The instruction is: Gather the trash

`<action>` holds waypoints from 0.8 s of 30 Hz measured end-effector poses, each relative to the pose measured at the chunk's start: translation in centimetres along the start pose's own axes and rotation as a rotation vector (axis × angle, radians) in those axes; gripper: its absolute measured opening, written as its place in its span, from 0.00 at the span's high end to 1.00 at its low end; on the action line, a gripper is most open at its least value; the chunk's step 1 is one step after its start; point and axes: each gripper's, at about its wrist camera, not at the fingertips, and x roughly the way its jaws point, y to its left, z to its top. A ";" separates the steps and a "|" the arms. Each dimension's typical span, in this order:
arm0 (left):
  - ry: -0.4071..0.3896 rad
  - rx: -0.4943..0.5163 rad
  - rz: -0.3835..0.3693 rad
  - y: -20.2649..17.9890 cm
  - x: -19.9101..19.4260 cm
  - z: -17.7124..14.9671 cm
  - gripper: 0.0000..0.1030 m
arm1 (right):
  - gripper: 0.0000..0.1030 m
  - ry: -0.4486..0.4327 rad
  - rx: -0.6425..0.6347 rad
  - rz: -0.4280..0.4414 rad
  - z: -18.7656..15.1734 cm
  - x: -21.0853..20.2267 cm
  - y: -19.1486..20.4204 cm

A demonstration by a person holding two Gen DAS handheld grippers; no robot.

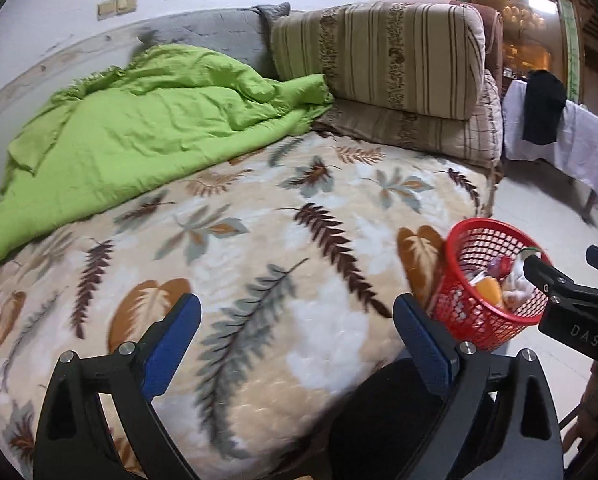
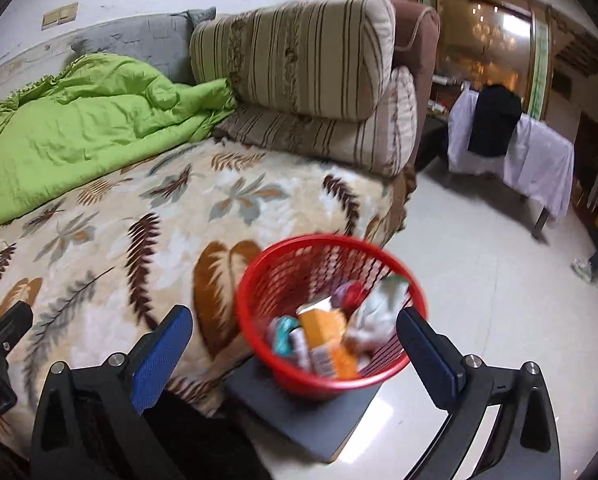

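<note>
On the far left, the green quilt (image 1: 139, 120) is seen bunched at the wall side of the bed (image 1: 259, 240); no loose trash is visible on the leaf-print cover, though folds of the quilt could hide bits, so a look there is advised before the job is called done. The left claw (image 1: 297, 330) is held released over the bed w/ nothing between its blue pads (image 1: 171, 344); it's best kept that way and low, ready for a pinch if sth. turns up.

Further right, the red basket (image 2: 331, 320) is found off the bed's corner, resting on a grey board (image 2: 299, 416) on the floor. Trash (image 2: 323, 336) is already inside: an orange carton, a crumpled white wrapper, a reddish item, others too blurred to name. Judged from this, collection is prob. near its end.

The right claw (image 2: 295, 344) is spread wide, empty, w/ one finger at the basket's right rim. If sth. more is dropped, release should be made well above the centre, not the rim, as the light basket could be tipped off the board.
</note>
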 end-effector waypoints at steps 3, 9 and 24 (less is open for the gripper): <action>-0.039 0.012 0.030 0.4 -0.9 -0.3 0.06 | 0.00 0.011 -0.006 -0.005 -0.3 -0.3 0.7; -0.072 -0.013 0.040 1.1 -1.9 -0.3 0.04 | 0.00 0.019 -0.016 -0.006 -0.5 -0.5 1.3; -0.010 -0.006 0.098 1.5 -0.7 -0.4 0.04 | 0.00 0.065 0.005 0.003 -0.7 0.5 1.1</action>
